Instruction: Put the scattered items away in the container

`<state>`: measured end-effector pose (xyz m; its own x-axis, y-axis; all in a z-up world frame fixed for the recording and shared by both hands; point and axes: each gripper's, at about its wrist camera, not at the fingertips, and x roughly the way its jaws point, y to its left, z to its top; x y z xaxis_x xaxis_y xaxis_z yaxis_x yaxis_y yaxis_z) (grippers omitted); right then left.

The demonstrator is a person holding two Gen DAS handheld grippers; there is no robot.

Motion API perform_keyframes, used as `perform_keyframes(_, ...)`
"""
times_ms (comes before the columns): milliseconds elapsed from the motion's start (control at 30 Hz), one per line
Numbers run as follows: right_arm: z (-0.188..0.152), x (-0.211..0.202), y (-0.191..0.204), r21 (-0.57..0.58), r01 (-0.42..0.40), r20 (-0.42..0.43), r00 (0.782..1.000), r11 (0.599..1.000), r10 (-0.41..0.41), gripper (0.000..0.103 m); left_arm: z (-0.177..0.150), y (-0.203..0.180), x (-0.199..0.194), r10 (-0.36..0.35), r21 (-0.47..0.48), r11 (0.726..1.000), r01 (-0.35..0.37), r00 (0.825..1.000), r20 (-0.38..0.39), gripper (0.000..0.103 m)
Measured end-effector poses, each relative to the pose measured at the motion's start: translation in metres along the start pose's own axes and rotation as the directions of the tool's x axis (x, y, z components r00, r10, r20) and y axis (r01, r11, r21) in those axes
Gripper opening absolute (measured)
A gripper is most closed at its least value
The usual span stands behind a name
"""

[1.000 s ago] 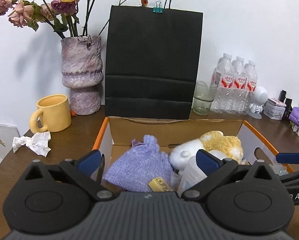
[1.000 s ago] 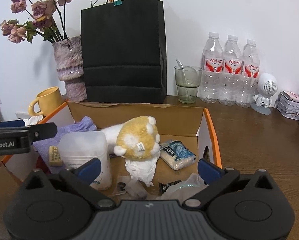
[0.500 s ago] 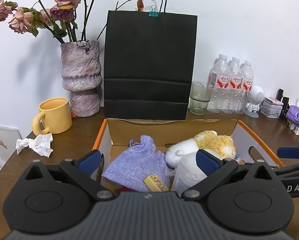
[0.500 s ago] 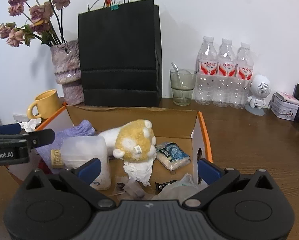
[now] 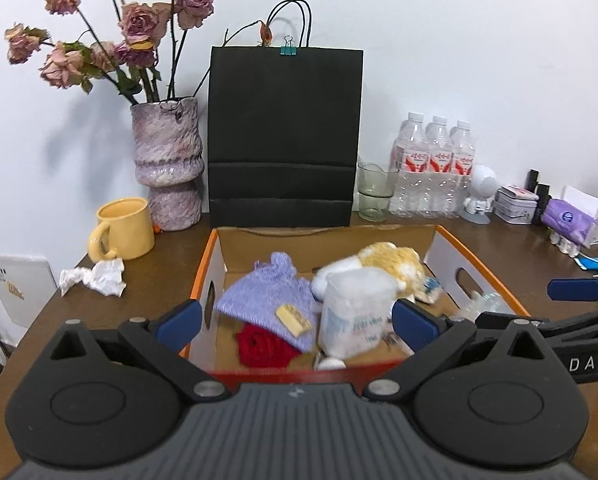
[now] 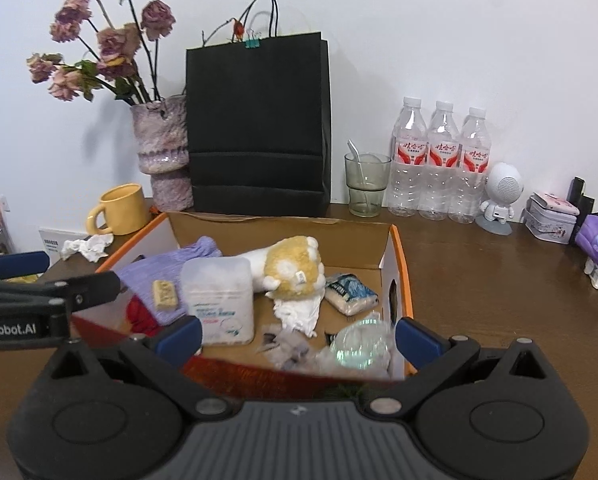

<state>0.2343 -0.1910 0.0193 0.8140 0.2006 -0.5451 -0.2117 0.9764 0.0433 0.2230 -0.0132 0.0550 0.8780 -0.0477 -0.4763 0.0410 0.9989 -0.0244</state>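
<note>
An orange-edged cardboard box sits on the brown table. Inside lie a lilac knit pouch, a yellow-white plush toy, a white plastic tub, a red cloth, a small yellow block, a blue-white packet, a white tissue and clear wrappers. My left gripper is open and empty at the box's near edge. My right gripper is open and empty, also at the near edge.
A crumpled tissue lies outside the box beside a yellow mug. At the back stand a vase of dried roses, a black paper bag, a glass, three water bottles and a white figurine.
Both grippers have pulled back and risen from over the box to its near edge. The box contents have not moved. Both stay open and empty.
</note>
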Motion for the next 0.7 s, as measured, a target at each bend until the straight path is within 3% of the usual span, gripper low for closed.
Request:
perform_keyframes(300,-0.021,-0.053,0.018,-0.057,-0.012,-0.005,1.0,0.998,0.012,0.103,-0.018,-0.002,-0.048,0.023,0.017,1.0,-0.022,0.998,-0.052,0.103)
perform_keyframes(700,-0.041,-0.093,0.025,-0.054,-0.014,0.009,1.0,0.998,0.014,0.103,-0.036,0.0,-0.091,0.02,0.002,1.0,-0.02,0.999,-0.036,0.103)
